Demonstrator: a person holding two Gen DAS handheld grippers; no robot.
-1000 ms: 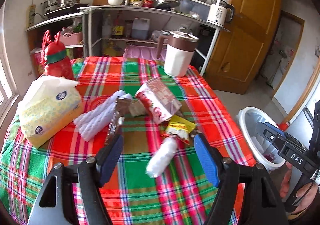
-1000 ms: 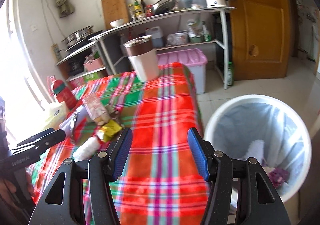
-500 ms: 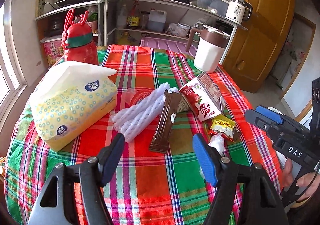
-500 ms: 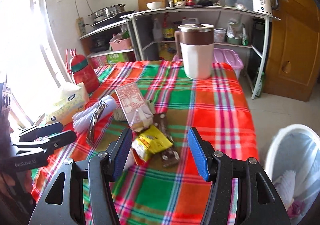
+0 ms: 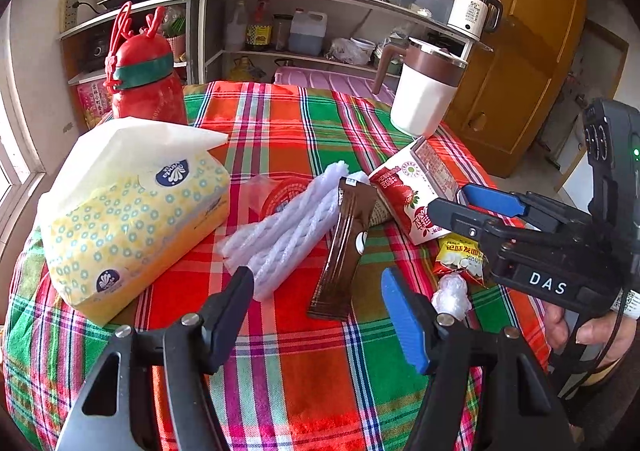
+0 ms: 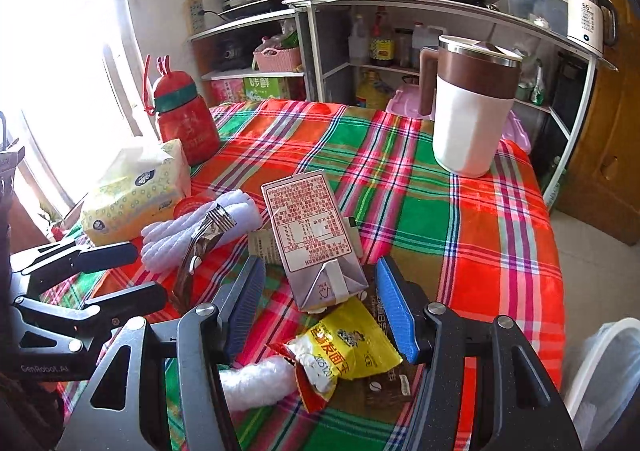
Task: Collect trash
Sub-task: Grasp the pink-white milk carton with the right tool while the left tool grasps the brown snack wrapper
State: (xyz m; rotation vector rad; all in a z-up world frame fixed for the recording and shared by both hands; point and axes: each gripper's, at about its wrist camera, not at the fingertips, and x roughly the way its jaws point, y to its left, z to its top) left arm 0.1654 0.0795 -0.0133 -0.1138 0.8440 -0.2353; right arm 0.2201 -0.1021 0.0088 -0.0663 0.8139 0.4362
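We see the left gripper [image 5: 318, 291] with its jaws part-way apart and holding nothing; they have just been closing a little, and the brown sachet [image 5: 346, 247] lies on the cloth in line with the gap, its lower end between the pads but touched by neither. At eleven o'clock of that gap lies the white foam netting [image 5: 280, 227], with the tissue pack [image 5: 132, 219] further out at ten o'clock.

The right gripper [image 6: 320, 299] is likewise half open and empty. The milk carton [image 6: 312, 239] lies flat at twelve o'clock of its gap, its folded end reaching between the pads without contact that we can make out. At six o'clock of the gap sits the yellow snack wrapper [image 6: 352, 347], and at seven o'clock a clump of clear plastic [image 6: 256, 379].

All this litter rests on the plaid tablecloth [image 6: 460, 219]. The bin [image 6: 604, 363] shows only as a white rim and liner at four o'clock in the right wrist view, cut off by the frame edge.

A dark wrapper [image 6: 390, 383] under the yellow one is mostly covered, and we cannot read it. A red round lid [image 5: 286, 193] is half hidden behind the netting. In the left wrist view the right gripper's body covers part of the carton and the snack wrapper, and only fingers of the hand [image 5: 580, 331] holding it show.
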